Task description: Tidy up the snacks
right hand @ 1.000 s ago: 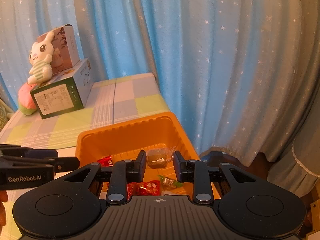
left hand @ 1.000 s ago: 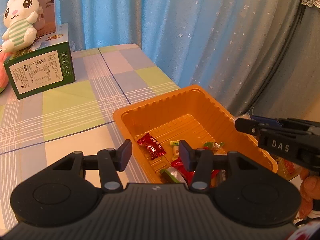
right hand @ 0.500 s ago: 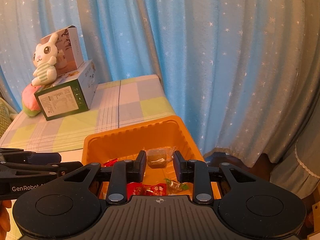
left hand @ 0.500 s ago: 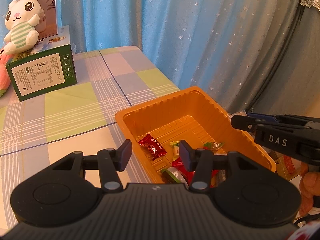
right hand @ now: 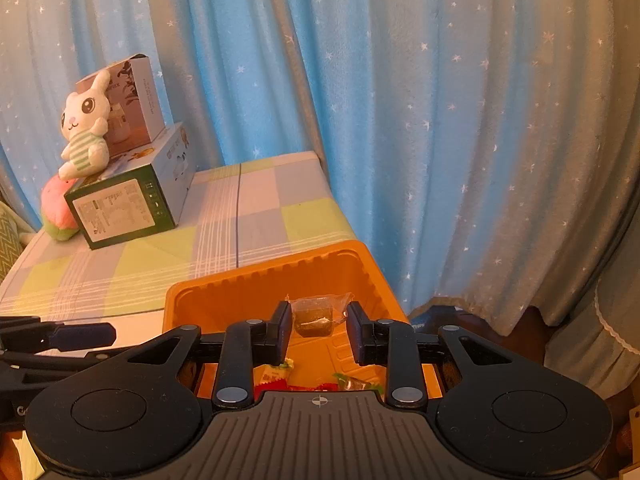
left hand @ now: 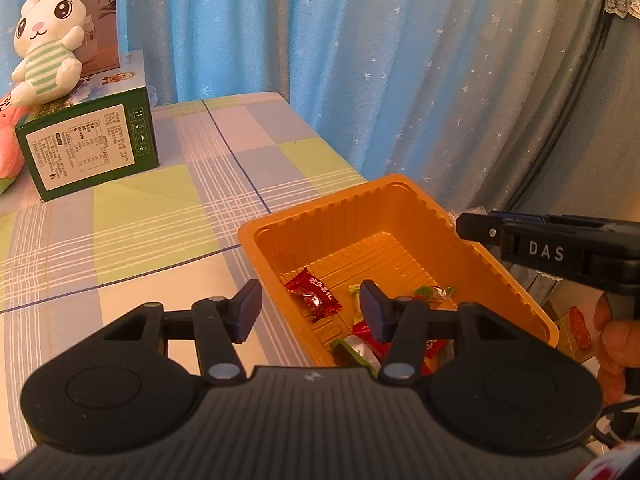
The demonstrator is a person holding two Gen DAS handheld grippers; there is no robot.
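Snacks [left hand: 314, 295] lie in the orange tray [left hand: 404, 192] on my checked table [left hand: 140, 216]. My right gripper [right hand: 318, 328] hangs over the tray, narrowly parted, a clear-wrapped brown sweet [right hand: 314, 316] pinched between its pads. My left gripper [left hand: 310, 310], empty, has just been opening above the tray's near corner.
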